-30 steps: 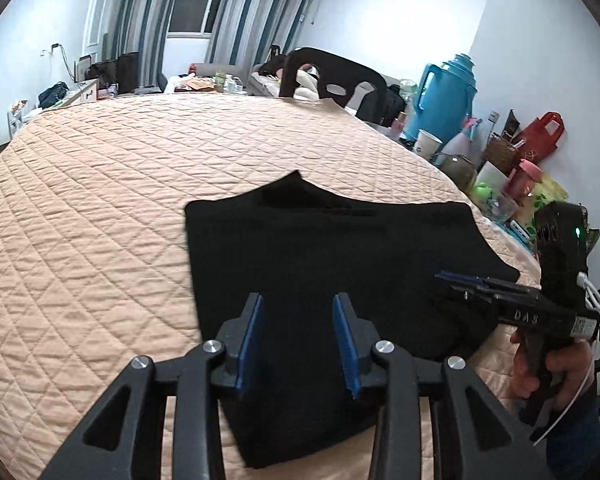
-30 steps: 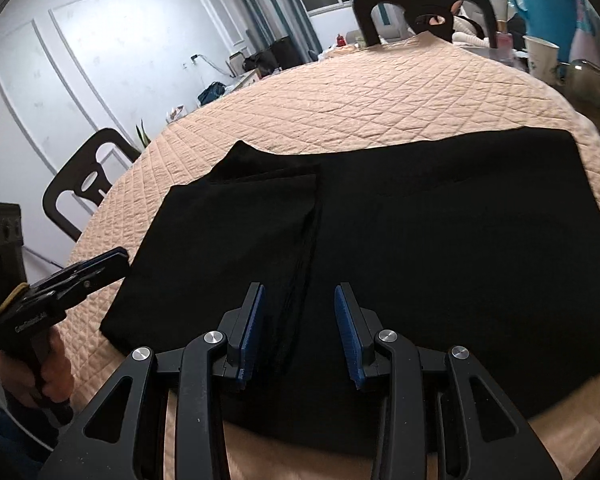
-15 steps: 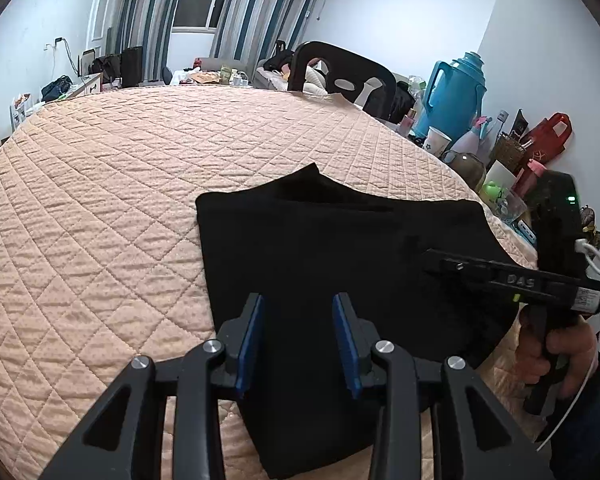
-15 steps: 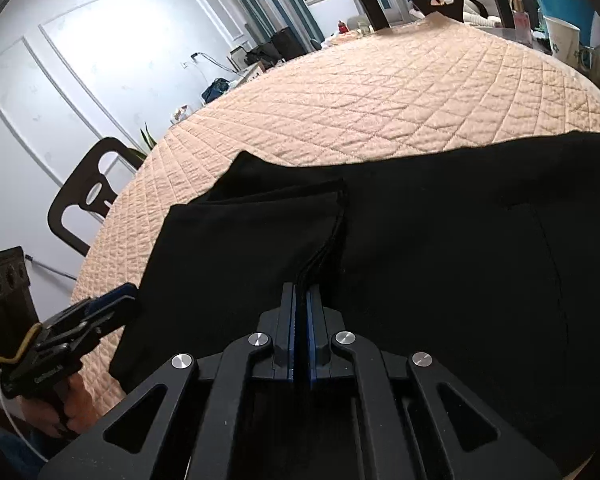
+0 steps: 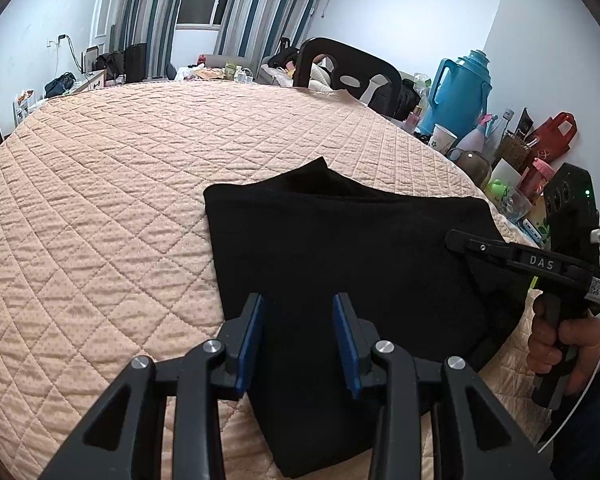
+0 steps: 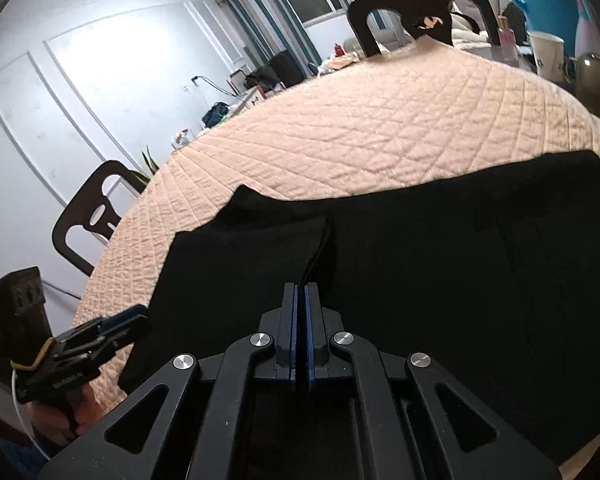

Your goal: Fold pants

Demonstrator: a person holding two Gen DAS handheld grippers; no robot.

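Quilted tabletop (image 5: 100,208): black pants (image 5: 340,248) lengthwise left-right. Right gripper (image 6: 300,300) nearer, clenched, fold edge ahead; left gripper (image 5: 298,320) released.

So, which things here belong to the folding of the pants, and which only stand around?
Belong to the job:
- black fabric pants, partly folded on the table
- left tongs, open above the pants
- right tongs, shut
- peach quilted table cover, the work surface

Only standing around:
- tall blue plastic thermos jug
- white paper cup
- red bag
- black chair
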